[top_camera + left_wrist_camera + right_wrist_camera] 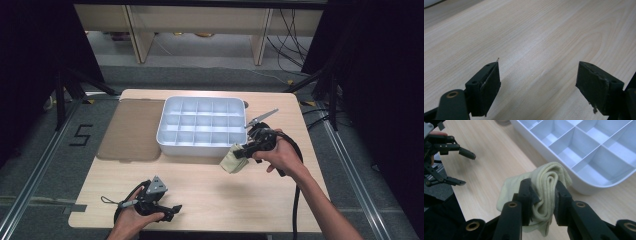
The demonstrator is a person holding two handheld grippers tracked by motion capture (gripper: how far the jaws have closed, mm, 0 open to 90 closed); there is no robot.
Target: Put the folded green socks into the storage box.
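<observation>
The right gripper (242, 152) pinches a rolled pale-yellow sock (546, 187) between its jaws, lifted above the table (210, 200) just near of the white divided tray (202, 122), at that tray's right near corner; the left gripper (172, 210) rests at the table's near left edge, jaws spread with bare wood between them.

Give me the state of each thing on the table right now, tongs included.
Right tongs: shut on the rolled cloth, held above the table beside the tray.
Rolled cloth: pale yellow, rolled up, pinched between the jaws.
Divided tray: white, compartments empty, lid off.
Lid: translucent brown, lying flat left of the tray.
Left tongs: open, nothing between the jaws, low over bare wood.
</observation>
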